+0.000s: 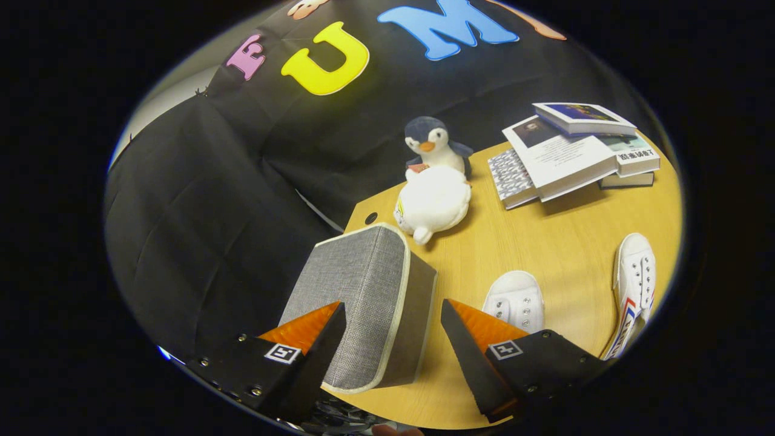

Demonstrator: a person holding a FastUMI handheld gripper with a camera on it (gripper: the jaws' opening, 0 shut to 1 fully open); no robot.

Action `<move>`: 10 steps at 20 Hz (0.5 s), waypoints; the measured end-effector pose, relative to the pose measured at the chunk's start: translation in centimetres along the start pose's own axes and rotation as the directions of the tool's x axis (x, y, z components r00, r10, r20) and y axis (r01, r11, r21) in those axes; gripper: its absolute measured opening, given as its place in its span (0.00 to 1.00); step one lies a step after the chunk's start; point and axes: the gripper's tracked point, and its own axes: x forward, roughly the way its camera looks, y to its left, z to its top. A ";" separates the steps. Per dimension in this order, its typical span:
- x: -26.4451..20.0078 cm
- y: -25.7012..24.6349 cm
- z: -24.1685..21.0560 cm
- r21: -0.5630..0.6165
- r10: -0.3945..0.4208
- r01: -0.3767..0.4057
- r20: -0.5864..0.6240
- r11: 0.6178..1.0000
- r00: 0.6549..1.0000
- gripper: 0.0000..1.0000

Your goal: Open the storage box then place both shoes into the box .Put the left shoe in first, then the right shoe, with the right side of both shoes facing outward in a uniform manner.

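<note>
Two shoes (514, 300) lie right of the hand-held gripper (393, 339) — fingers apart.

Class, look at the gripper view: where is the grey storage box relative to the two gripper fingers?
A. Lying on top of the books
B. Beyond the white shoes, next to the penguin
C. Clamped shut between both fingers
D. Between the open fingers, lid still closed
D: the grey storage box sits between the spread fingers of the gripper, neither finger pressing on it, its lid still closed.

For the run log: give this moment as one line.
gripper: open, fingers astride closed grey fabric storage box | two white canvas shoes: on wooden table, unpacked
</note>
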 end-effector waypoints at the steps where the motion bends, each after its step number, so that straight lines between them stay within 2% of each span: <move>1: 0.5 0.0 -0.6 0.009 0.011 -0.011 -0.025 1.000 1.000 0.97; 6: 2.7 0.9 -2.0 0.090 0.131 -0.122 -0.104 0.988 0.986 0.97; 10: 4.3 1.5 -3.1 0.193 0.226 -0.195 -0.156 0.962 0.962 0.97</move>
